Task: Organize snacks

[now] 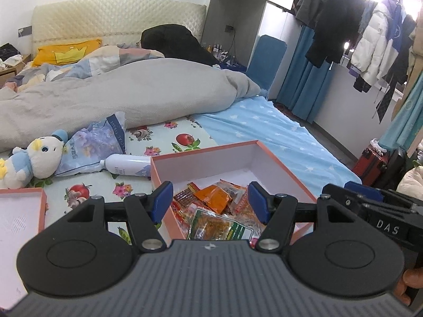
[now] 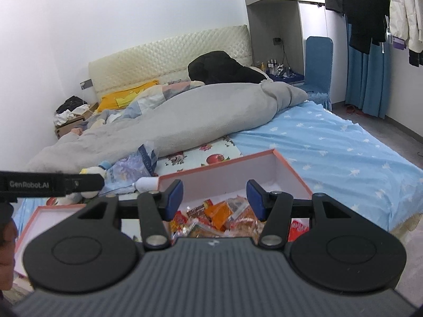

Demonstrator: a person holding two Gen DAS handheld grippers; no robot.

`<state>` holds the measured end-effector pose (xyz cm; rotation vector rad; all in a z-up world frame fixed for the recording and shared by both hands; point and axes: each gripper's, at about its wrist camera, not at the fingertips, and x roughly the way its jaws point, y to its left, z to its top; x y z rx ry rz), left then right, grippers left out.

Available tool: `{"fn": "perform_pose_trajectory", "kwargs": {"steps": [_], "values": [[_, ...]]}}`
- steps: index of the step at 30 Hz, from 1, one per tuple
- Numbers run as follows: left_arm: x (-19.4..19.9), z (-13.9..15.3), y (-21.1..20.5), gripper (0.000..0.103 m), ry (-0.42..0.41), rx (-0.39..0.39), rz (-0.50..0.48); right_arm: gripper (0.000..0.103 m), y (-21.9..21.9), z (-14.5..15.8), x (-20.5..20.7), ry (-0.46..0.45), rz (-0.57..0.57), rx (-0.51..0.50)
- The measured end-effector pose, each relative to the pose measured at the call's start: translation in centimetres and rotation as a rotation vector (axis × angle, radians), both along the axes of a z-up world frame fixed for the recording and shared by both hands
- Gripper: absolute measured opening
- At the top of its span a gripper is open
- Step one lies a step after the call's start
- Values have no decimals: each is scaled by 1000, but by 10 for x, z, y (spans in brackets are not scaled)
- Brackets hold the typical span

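Observation:
An open orange-rimmed box (image 1: 206, 150) sits on the bed, white inside, holding several snack packets: an orange packet (image 1: 215, 198) and a green-and-yellow packet (image 1: 219, 227). My left gripper (image 1: 210, 202) is open and empty, raised just above the near end of the box. The box also shows in the right wrist view (image 2: 290, 169) with its snack packets (image 2: 219, 215). My right gripper (image 2: 214, 202) is open and empty over the same pile. The box lid (image 1: 18, 211) lies to the left, inner side up, and also shows in the right wrist view (image 2: 42, 214).
A plush duck (image 1: 29, 161), a tissue pack (image 1: 97, 142) and a white bottle (image 1: 127, 165) lie left of the box. A grey duvet (image 1: 119, 97) covers the far bed. A blue chair (image 1: 269, 60) and hanging clothes (image 1: 370, 26) stand at right. A red suitcase (image 1: 372, 163) is on the floor.

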<state>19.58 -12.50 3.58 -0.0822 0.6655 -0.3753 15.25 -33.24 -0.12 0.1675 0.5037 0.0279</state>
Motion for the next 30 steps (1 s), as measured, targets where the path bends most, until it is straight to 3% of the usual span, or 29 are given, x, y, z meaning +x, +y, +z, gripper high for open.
{"fn": "perform_pose_trajectory", "kwargs": {"steps": [15, 30], "values": [[-63, -18, 18, 68, -19, 0, 28, 55, 13, -23, -46, 8, 13, -26], [-64, -22, 18, 68, -8, 1, 27, 55, 14, -26, -49, 12, 5, -20]]}}
